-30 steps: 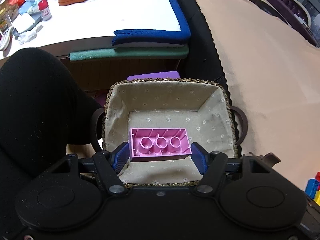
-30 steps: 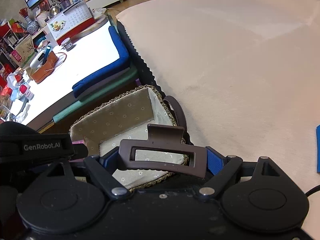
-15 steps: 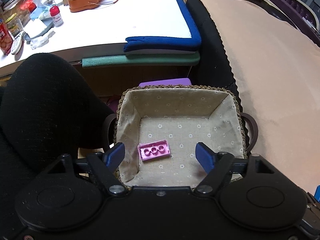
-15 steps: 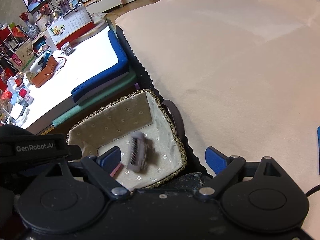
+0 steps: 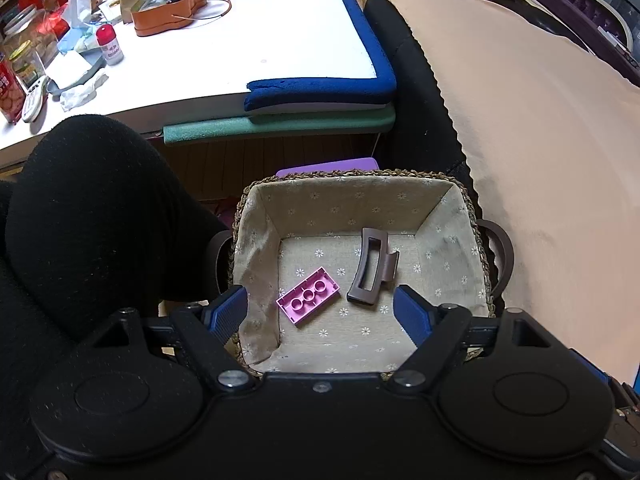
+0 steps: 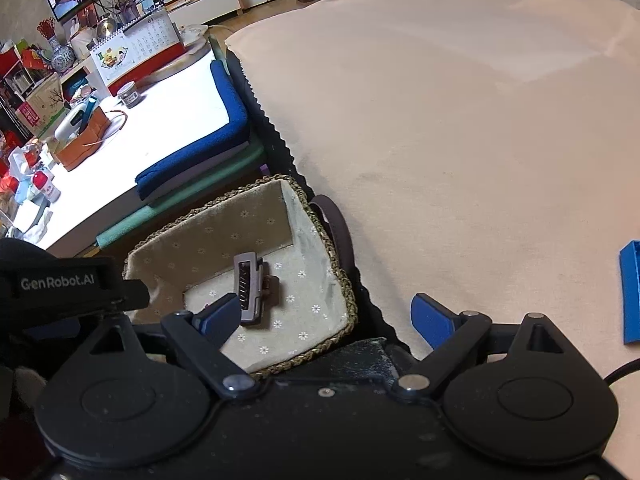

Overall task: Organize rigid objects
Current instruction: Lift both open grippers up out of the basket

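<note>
Both tools were spread wide and empty: left tool (image 5: 320, 306) hung over the basket (image 5: 460, 216), right tool (image 6: 328, 312) sat over its near right corner. Pink brick (image 5: 308, 297) lay studs-down, hollow side up, on the basket floor near the left wall; brown hair claw (image 5: 371, 266) lay just beside it toward the centre, not touching as far as I could tell. Both looked like light, rigid plastic, probably a bit slick. Brick: best pinched across its long flat sides. Claw: grab across the frame bars, not the teeth or spring end, which could pop open. A blue piece (image 6: 631, 292) sat on the beige cloth (image 6: 460, 120) at far right, likely next.
</note>
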### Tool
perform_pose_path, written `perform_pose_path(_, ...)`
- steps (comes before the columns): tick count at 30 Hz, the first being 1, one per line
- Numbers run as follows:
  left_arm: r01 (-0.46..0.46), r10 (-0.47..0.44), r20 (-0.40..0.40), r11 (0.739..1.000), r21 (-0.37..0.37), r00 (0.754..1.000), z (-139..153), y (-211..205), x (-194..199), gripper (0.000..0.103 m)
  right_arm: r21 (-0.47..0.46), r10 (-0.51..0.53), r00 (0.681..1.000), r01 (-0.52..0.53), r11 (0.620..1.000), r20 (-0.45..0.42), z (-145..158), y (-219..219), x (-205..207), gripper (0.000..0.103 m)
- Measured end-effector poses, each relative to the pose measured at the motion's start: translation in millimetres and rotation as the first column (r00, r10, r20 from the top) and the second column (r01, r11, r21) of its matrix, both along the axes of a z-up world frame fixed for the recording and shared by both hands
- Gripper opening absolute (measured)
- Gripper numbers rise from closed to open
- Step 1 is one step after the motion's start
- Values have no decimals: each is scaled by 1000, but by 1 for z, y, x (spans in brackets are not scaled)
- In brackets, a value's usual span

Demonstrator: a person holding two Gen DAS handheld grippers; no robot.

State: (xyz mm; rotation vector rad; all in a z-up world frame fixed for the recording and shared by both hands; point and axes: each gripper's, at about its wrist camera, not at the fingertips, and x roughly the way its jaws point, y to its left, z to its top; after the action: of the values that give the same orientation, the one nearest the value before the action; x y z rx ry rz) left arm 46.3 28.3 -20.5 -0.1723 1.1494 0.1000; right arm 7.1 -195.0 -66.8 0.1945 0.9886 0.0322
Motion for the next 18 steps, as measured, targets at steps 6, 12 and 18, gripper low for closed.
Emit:
perform_pose_path(6, 5, -5, 5, 1000, 2, 1000, 1, -1, -2, 76, -17, -13, 1000, 13, 1000, 8, 0, -6, -6, 93)
perform_pose_path(12, 27, -28, 28, 1000, 13, 999, 4, -5, -7, 76, -40, -34, 999, 35, 999, 29, 2, -14, -17, 93)
perform_pose_path(18, 67, -69, 67, 997, 37, 995, 9, -11, -13, 76, -67, -55, 997, 59, 996, 58, 7, -26, -31, 95)
